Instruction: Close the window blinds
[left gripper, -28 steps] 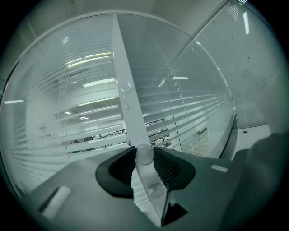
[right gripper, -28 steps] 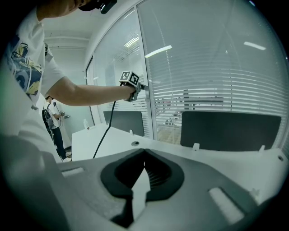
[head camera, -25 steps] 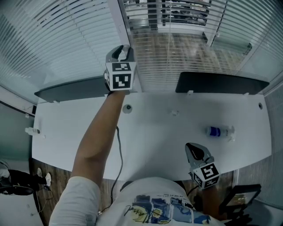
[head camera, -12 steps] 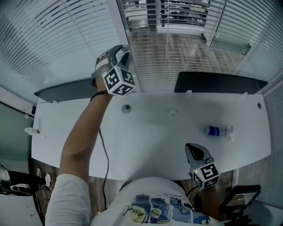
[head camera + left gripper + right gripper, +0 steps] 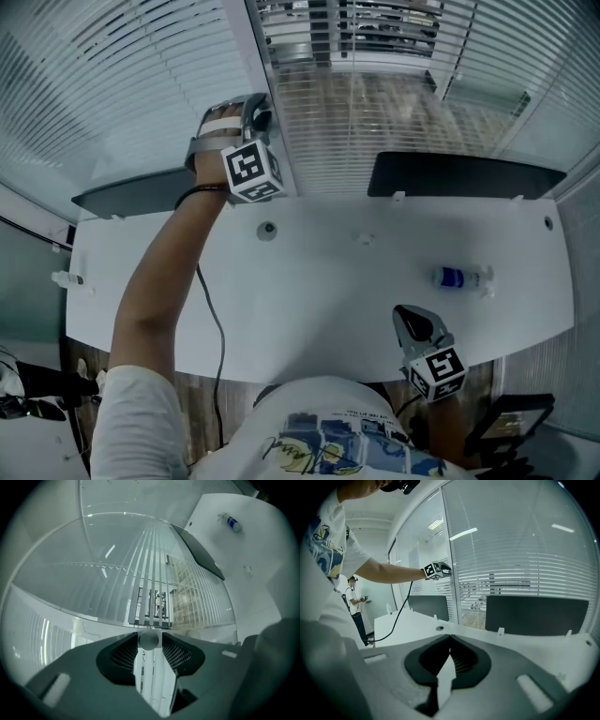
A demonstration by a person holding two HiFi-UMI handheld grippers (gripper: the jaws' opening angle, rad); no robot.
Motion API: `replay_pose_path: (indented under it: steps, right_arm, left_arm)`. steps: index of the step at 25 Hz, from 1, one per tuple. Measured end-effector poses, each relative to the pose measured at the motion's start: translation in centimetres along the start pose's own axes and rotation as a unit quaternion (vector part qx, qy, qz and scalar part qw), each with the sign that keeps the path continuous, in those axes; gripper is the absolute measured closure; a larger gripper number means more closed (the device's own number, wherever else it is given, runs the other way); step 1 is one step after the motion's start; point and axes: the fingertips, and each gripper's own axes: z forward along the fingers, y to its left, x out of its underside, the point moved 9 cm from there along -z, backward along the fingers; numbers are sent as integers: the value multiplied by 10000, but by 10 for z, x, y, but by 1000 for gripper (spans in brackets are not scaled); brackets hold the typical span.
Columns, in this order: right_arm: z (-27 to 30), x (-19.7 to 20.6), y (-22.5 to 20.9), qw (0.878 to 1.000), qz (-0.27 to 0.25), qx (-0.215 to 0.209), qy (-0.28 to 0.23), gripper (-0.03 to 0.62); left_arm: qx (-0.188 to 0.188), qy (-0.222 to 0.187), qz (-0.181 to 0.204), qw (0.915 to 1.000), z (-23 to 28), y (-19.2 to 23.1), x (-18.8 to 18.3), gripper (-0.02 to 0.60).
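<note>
The white horizontal-slat window blinds (image 5: 112, 84) hang on the glass beyond the far edge of the white bench (image 5: 309, 300). In the middle section, the ground outside shows between the slats. The left gripper (image 5: 255, 108) is raised past that far edge, beside the white window post (image 5: 246, 47). Its jaws have just been opening and stand wide apart, with the round end of a thin grey rod (image 5: 149, 640) between their tips. The right gripper (image 5: 412, 319) hovers at the bench's near edge, its jaws closed tip to tip on nothing. A small clear bottle with a blue label (image 5: 461, 278) lies near the right edge. Two dark panels (image 5: 464, 175) stand along the far edge.
</note>
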Motion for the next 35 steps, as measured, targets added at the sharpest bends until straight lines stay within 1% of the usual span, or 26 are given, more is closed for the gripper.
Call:
replay_pose_path:
  steps: [2, 3, 4, 7, 12, 15, 18, 21, 25, 31, 35]
  right_arm:
    - [-2, 1, 0, 10000, 8, 8, -3, 591]
    - [-3, 1, 0, 10000, 17, 9, -5, 591]
    - [-4, 1, 0, 10000, 28, 8, -6, 591]
    - [-3, 0, -1, 10000, 40, 3, -10, 591]
    - [-4, 1, -1, 10000, 29, -5, -15, 591]
    - [-3, 1, -3, 10000, 25, -4, -8, 591]
    - [-3, 2, -3, 10000, 32, -8, -22, 591]
    - [-3, 3, -3, 10000, 42, -18, -27, 591]
    - [-3, 2, -2, 10000, 51, -33, -27, 591]
    - [-1, 3, -2, 10000, 48, -63, -31, 591]
    - [0, 1, -4, 10000, 51, -64, -28, 591]
  left_arm:
    - [33, 30, 148, 9999, 1, 1, -1, 425]
    - [62, 35, 161, 9998, 1, 2, -2, 439]
    - [97, 26, 131, 9999, 0, 2, -2, 453]
    - [102, -14, -117, 9999, 0, 3, -1, 453]
    - [-53, 46, -825, 9966, -2, 5, -1, 453]
    - [-101, 41, -1341, 9909, -2, 6, 0, 454]
    - [-144, 4, -1849, 9827, -3, 7, 1, 454]
    - [-159, -25, -2402, 9706, -5, 8, 1, 453]
    - [-163, -78, -3126, 9497, -7, 11, 4, 454]
    - [-178, -125, -4080, 9127, -9, 14, 7, 454]
    - [-177, -148, -4668, 8840, -8, 15, 10, 454]
